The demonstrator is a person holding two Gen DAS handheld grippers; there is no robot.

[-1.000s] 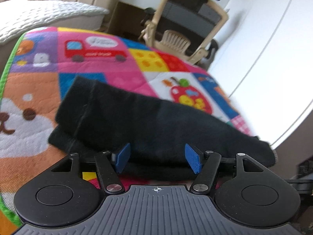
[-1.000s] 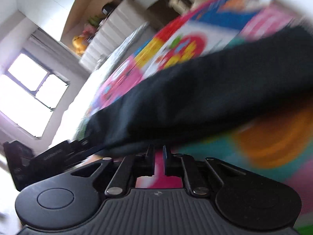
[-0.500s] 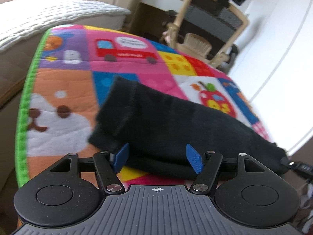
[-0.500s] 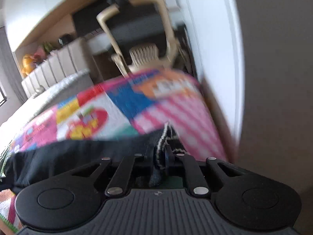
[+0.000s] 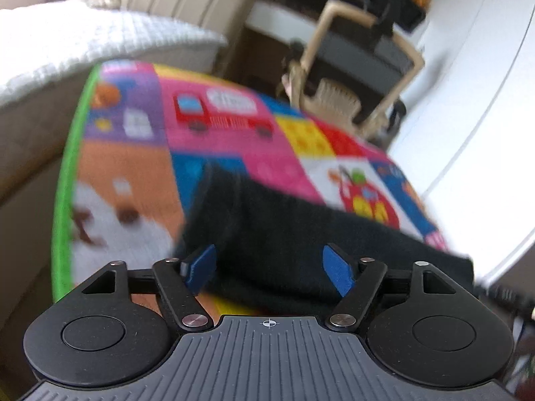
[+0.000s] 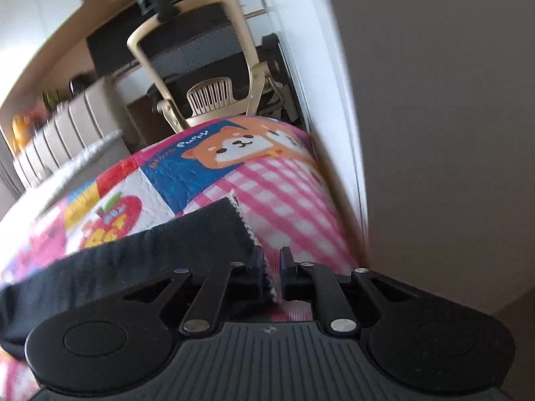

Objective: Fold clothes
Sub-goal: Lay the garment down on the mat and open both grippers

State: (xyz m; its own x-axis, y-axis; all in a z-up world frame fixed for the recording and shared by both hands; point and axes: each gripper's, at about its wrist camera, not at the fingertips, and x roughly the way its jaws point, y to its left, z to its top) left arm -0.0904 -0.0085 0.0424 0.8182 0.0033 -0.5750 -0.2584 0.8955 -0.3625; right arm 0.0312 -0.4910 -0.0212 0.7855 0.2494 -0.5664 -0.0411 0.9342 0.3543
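Observation:
A black garment (image 5: 301,234) lies folded lengthwise across a colourful play mat (image 5: 217,133). My left gripper (image 5: 267,267) is open, its blue pads on either side of the garment's near edge, holding nothing. In the right wrist view the same garment (image 6: 150,260) ends in a white zigzag-edged hem (image 6: 244,220). My right gripper (image 6: 269,274) is shut on that hem at the garment's right end, low over the pink checked patch of the mat (image 6: 287,193).
A beige and black office chair (image 5: 361,67) stands beyond the mat, also in the right wrist view (image 6: 207,67). A bed with a white cover (image 5: 83,50) lies left. A white wall (image 6: 434,100) runs close along the mat's right edge.
My left gripper has drawn back and swung right, staying open. My right gripper, shut on the hem, has moved slightly and its view has sharpened.

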